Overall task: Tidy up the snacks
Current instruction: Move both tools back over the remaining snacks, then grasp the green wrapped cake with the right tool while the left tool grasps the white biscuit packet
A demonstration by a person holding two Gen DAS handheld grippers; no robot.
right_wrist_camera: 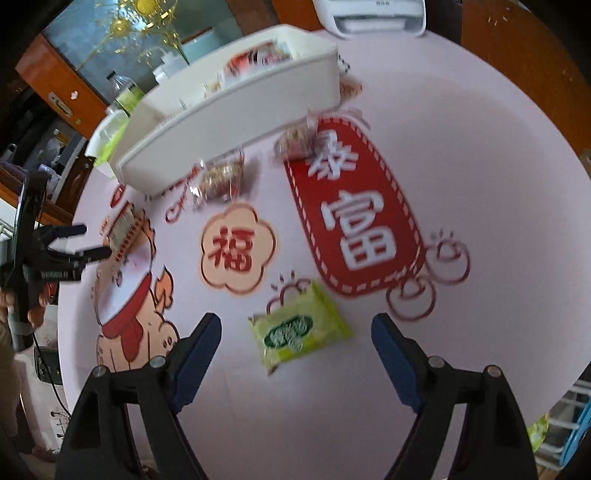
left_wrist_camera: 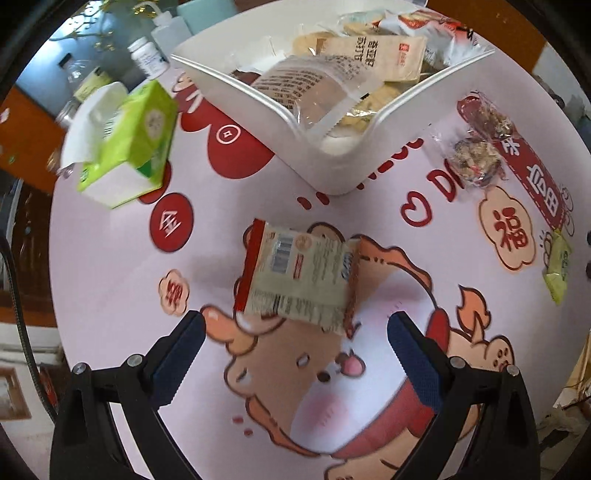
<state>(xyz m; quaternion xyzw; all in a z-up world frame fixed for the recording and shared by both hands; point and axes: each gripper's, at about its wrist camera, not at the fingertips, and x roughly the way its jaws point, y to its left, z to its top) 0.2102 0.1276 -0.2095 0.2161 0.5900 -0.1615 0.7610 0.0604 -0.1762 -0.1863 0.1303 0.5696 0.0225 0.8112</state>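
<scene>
left view: tissue box (left_wrist_camera: pixel 125 144) | right view: left tongs (right_wrist_camera: pixel 90 242) — splayed

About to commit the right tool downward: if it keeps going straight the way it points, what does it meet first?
Most likely the green snack packet, lying flat on the tablecloth ahead of the open right tool; depth is unclear.

From my right wrist view the white bin (right_wrist_camera: pixel 236 122) is smeared, its snacks unreadable. Just beside the bin, two clear-wrapped snacks (right_wrist_camera: pixel 221 177) blur together. Behind the bin, a white appliance (right_wrist_camera: pixel 369 14) is cut off by the top edge.
</scene>
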